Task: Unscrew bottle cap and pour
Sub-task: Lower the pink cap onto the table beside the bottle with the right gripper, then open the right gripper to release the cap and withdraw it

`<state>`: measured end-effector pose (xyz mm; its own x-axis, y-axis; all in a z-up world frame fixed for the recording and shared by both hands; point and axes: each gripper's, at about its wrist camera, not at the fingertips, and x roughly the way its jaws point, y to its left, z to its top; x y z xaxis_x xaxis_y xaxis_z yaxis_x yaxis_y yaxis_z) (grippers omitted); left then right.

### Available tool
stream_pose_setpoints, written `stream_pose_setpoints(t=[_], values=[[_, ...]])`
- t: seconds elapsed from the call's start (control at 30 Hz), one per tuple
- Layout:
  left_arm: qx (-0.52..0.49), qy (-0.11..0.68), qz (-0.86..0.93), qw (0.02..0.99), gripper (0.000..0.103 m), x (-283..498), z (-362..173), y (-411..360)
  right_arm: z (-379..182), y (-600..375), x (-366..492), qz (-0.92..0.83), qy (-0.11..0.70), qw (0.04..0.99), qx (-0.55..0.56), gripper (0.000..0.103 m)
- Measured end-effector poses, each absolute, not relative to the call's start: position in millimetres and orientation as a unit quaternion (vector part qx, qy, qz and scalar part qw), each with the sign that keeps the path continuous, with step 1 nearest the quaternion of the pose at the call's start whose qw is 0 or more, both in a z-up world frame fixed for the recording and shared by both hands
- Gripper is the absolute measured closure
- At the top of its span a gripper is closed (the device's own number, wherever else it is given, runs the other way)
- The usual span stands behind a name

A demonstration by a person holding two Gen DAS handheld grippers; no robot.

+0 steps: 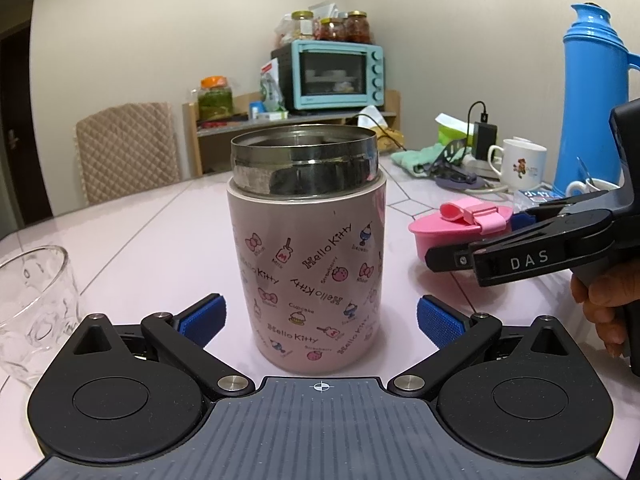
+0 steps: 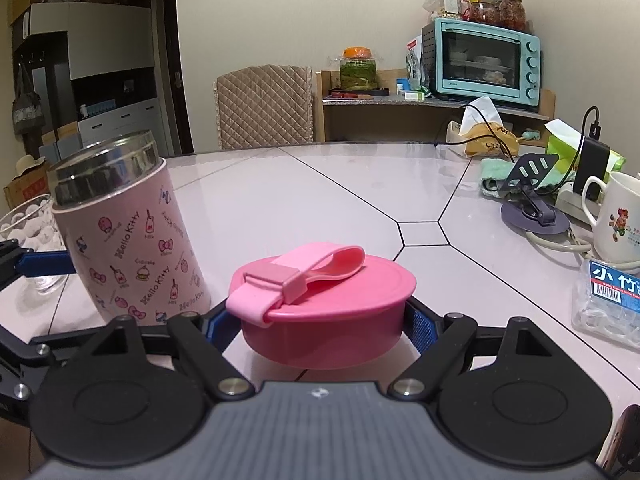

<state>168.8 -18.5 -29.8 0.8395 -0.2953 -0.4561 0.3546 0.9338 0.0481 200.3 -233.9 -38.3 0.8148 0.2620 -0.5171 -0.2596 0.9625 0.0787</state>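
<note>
The pink Hello Kitty flask [image 1: 312, 272] stands upright on the table with its steel neck [image 1: 304, 160] uncovered. My left gripper [image 1: 322, 316] is open around the flask's lower body, and both blue pads stand a little off its sides. The pink cap [image 2: 320, 312], with its strap folded over the top, sits between the blue pads of my right gripper [image 2: 320, 324], which is shut on it. In the left wrist view that cap [image 1: 452, 232] is held low over the table, to the right of the flask. An empty glass [image 1: 32, 312] stands left of the flask.
A blue thermos [image 1: 592, 100], white mugs [image 1: 520, 160], a phone stand [image 2: 532, 200] with cables and a clear plastic box [image 2: 608, 304] crowd the table's right side. A hand [image 1: 600, 304] grips the right tool. Behind the table are a padded chair [image 2: 264, 108] and a shelf bearing a toaster oven [image 2: 480, 60].
</note>
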Motion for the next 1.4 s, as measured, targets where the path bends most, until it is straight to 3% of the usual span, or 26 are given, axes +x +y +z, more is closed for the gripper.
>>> stream_pose_setpoints(t=[1.4], values=[[0.076, 0.239, -0.176, 0.952, 0.000, 173.3, -31.7, -27.1, -49.1, -234.4, 207.9, 0.135, 0.315, 0.939, -0.017, 0.018]])
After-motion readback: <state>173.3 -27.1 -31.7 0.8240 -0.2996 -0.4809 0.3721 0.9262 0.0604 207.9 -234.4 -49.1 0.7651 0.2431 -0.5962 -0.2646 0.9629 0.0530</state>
